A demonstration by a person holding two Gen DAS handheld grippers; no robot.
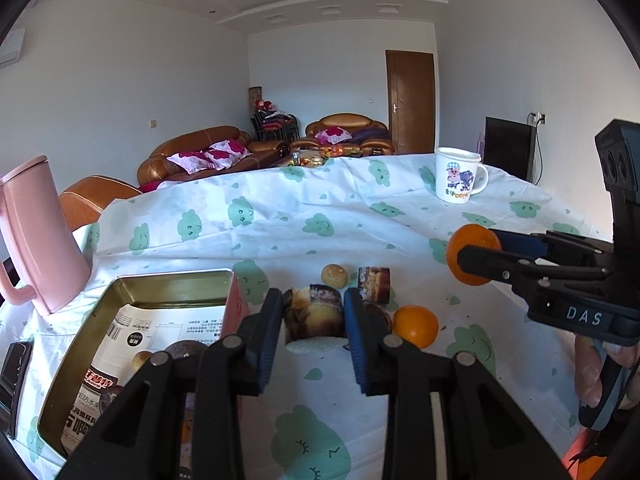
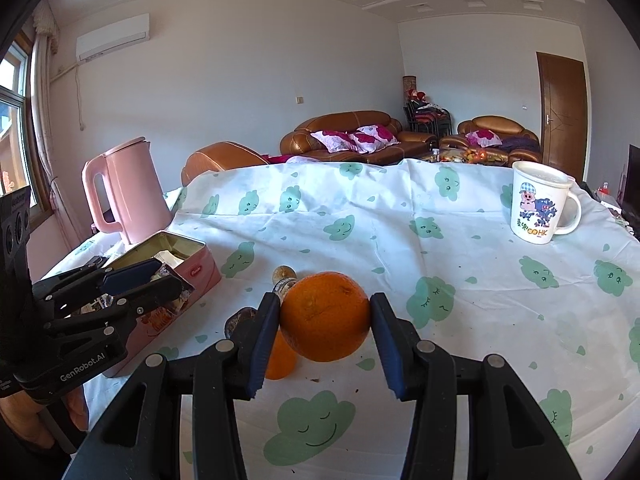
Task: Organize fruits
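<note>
Oranges first: the right gripper point(image 2: 325, 320) has one orange point(image 2: 325, 316) pinched between its blue pads, both pads pressed on the fruit and it's up off the cloth point(image 2: 400, 240). From the left wrist view the same orange point(image 1: 474, 254) is half covered by the right gripper's fingers, so only a rim of it shows. A second orange point(image 1: 415, 327) sits on the cloth just right of the left gripper point(image 1: 314, 320); in the right view it's mostly hidden behind the left-side pad and the held orange, just a slice peeking out point(image 2: 280, 360). The left gripper is closed about halfway on a wrapped cake point(image 1: 314, 316), pads touching both sides of it; can't really tell if it's lifted or resting on the cloth. Another wrapped cake point(image 1: 374, 283) stands just behind and right, and a small round tan ball point(image 1: 335, 276) sits between them further back, hard to say what it is. A dark round thing is tucked behind the left gripper's right pad point(image 1: 378, 314), mostly blocked. The tin point(image 1: 132, 292) is open on the left with printed paper and a couple of brownish items inside, partly cut off by the gripper body. The pink kettle point(image 1: 40, 232) stands just behind the tin, clipped at the frame edge. A cartoon mug point(image 2: 538, 202) stands well apart at the far right of the table.
</note>
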